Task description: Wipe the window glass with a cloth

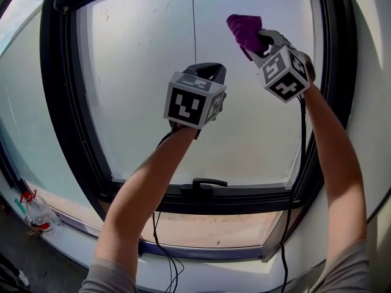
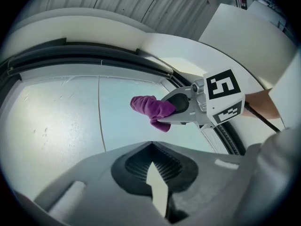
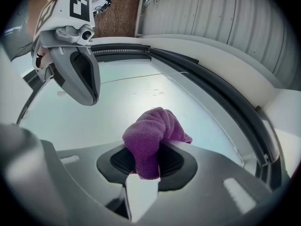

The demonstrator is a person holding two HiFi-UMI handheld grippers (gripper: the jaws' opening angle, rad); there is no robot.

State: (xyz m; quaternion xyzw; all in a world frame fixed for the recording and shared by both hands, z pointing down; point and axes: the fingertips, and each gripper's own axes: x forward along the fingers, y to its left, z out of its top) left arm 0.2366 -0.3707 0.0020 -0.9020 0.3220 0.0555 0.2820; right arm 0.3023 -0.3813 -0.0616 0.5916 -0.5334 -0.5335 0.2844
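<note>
Purple cloth (image 1: 244, 32); black window frame (image 1: 60, 102); pale grey-white glass (image 1: 140, 54).

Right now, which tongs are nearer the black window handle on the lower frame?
Left. The left tongs hang straight above the handle; the right tongs, shut on the purple cloth, are higher and off to the right.

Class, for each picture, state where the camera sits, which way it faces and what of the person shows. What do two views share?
Head view: on the person's head, facing the window glass; forearms, left gripper, right gripper show.
Left gripper view: along its shut jaws toward the glass; right gripper shows.
Right gripper view: along its jaws toward the glass; left gripper shows.
Both gripper views share the cloth.
</note>
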